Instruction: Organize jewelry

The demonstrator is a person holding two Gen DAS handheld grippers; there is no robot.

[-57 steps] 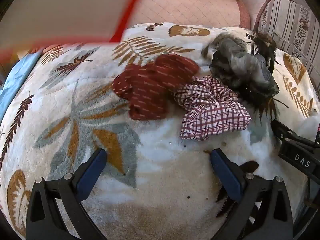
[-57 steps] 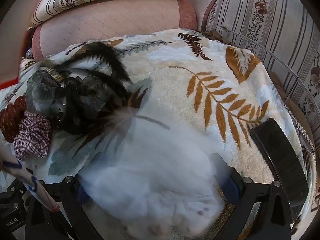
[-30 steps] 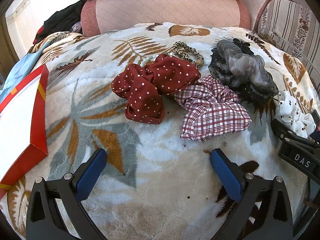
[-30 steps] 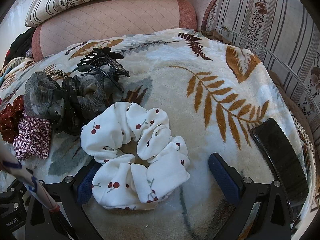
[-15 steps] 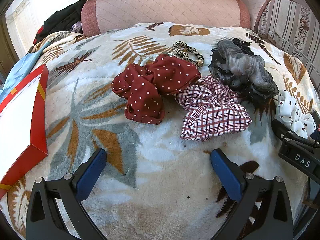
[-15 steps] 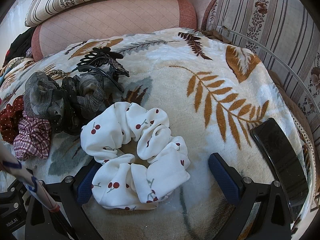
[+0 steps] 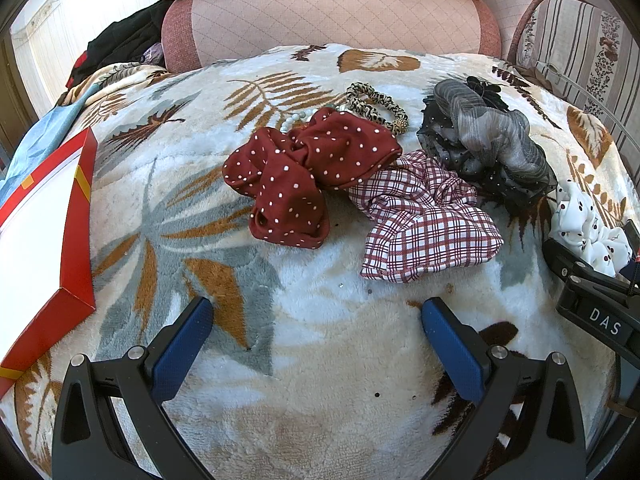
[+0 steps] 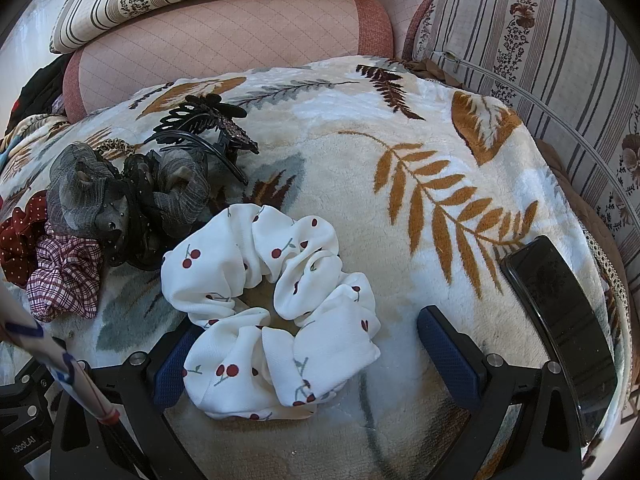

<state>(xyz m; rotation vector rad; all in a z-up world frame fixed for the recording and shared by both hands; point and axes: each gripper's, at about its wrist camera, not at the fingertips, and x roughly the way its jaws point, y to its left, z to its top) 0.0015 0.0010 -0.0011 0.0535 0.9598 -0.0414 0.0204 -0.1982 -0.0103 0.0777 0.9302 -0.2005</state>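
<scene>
Leaf-print blanket (image 7: 320,360), left claw (image 7: 316,340) wide, empty, right claw (image 8: 308,352) wide around cherry scrunchie (image 8: 276,308)

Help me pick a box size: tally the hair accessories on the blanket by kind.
Fabric scrunchies: 5, namely red polka-dot, plaid, grey-black sheer, leopard-print, white cherry-print
Black claw clip: 1
Pale bead string, partly hidden: 1
Total: 7
</scene>
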